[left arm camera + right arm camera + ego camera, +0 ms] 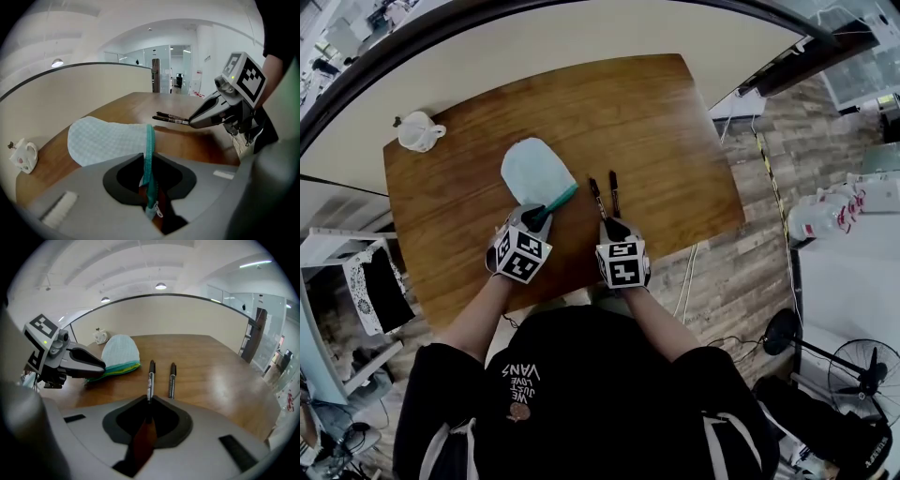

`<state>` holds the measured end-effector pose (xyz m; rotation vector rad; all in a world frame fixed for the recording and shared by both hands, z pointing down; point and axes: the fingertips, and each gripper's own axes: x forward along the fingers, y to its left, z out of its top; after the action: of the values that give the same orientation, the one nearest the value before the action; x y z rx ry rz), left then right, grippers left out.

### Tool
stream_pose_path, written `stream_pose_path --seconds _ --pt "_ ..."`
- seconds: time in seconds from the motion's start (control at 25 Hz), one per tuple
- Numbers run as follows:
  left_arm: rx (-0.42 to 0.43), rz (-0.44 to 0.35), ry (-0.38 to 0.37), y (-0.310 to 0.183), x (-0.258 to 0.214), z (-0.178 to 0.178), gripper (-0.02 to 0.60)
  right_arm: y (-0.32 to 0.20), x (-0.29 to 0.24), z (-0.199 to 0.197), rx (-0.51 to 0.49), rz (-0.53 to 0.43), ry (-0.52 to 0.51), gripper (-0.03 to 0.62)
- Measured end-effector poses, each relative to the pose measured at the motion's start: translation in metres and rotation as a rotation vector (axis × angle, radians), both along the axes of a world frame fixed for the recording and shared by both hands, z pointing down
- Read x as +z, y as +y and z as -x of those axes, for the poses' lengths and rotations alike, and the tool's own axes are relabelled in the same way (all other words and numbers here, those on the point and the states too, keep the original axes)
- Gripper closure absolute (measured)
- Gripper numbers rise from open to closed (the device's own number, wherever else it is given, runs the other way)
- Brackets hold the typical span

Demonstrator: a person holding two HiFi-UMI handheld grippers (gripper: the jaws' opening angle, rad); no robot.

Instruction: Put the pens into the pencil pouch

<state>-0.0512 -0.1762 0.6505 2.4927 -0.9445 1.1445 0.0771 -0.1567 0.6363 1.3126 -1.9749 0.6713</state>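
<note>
A pale blue pencil pouch (534, 173) with a teal zipper edge (562, 199) lies on the wooden table (675, 122). My left gripper (534, 217) is at its near end; in the left gripper view the zipper edge (150, 150) runs between the jaws, which pinch it at my left gripper (149, 161). Two black pens lie side by side to the pouch's right, a left pen (597, 198) and a right pen (614, 192). My right gripper (613, 225) is shut on the near end of the left pen (151, 376). The right pen (172, 378) lies free beside it.
A white mug (418, 131) stands at the table's far left corner. A curved wall panel runs behind the table. To the right, off the table, are a white counter with bottles (825, 217) and a floor fan (862, 375).
</note>
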Motion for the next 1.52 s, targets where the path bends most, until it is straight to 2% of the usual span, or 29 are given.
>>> stream_pose_path --seconds 0.2,0.36,0.52,0.68,1.0,1.2,1.52 --pt "-0.023 0.030 0.028 -0.001 -0.002 -0.001 0.529 0.010 -0.014 0.003 -0.010 -0.019 -0.049 0.549" --pt "-0.067 0.043 0.119 -0.006 -0.017 -0.004 0.532 0.022 -0.027 0.014 -0.079 -0.045 -0.055 0.548" --pt "-0.106 0.016 0.219 -0.018 -0.042 -0.009 0.533 0.029 -0.034 0.022 -0.127 -0.049 -0.076 0.548" --pt "-0.117 -0.002 0.268 -0.021 -0.059 -0.014 0.534 0.034 -0.035 0.028 -0.161 -0.042 -0.081 0.549" --pt "-0.068 -0.004 0.309 -0.011 -0.071 -0.028 0.534 0.031 -0.039 0.041 -0.305 -0.057 -0.008 0.548" --pt "-0.050 0.022 0.325 0.000 -0.068 -0.032 0.534 0.021 -0.043 0.048 -0.336 -0.067 -0.003 0.548" --pt "0.003 0.055 0.411 0.017 -0.076 -0.043 0.534 -0.001 -0.049 0.067 -0.390 -0.074 -0.015 0.548"
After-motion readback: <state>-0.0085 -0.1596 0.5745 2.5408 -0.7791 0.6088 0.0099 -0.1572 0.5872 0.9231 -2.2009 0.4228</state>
